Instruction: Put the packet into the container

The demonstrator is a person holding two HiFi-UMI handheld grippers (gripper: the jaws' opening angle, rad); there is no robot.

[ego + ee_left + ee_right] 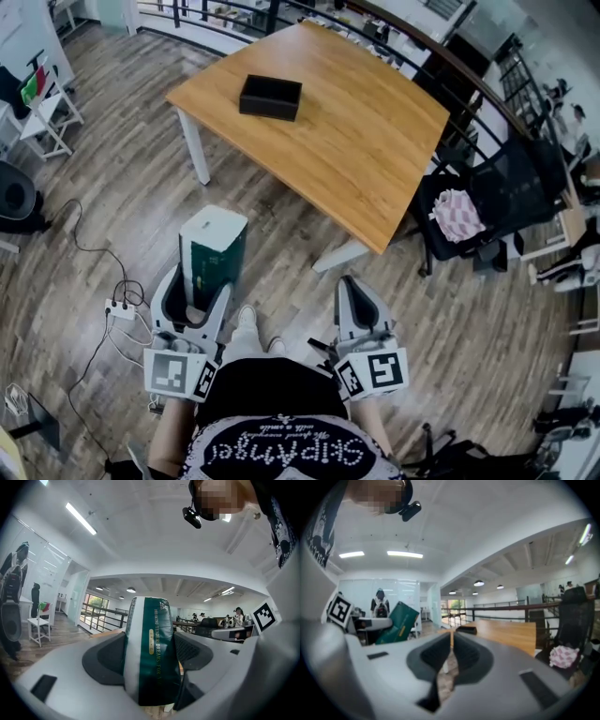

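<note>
The packet (213,251) is a dark green and white pouch, held upright over the wood floor in front of the person. My left gripper (195,302) is shut on its lower end; in the left gripper view the packet (151,651) fills the gap between both pads. The container (270,97) is a black open box on the wooden table (375,141), far ahead. My right gripper (356,305) is shut with nothing in it, jaws together (451,660). The right gripper view also shows the packet (396,623) to the left and the container (466,630) ahead.
A black office chair (483,211) with a pink-and-white cloth (457,215) stands at the table's right end. A power strip (120,310) and cables lie on the floor to the left. A white chair (45,108) stands at far left. A railing (422,66) runs behind the table.
</note>
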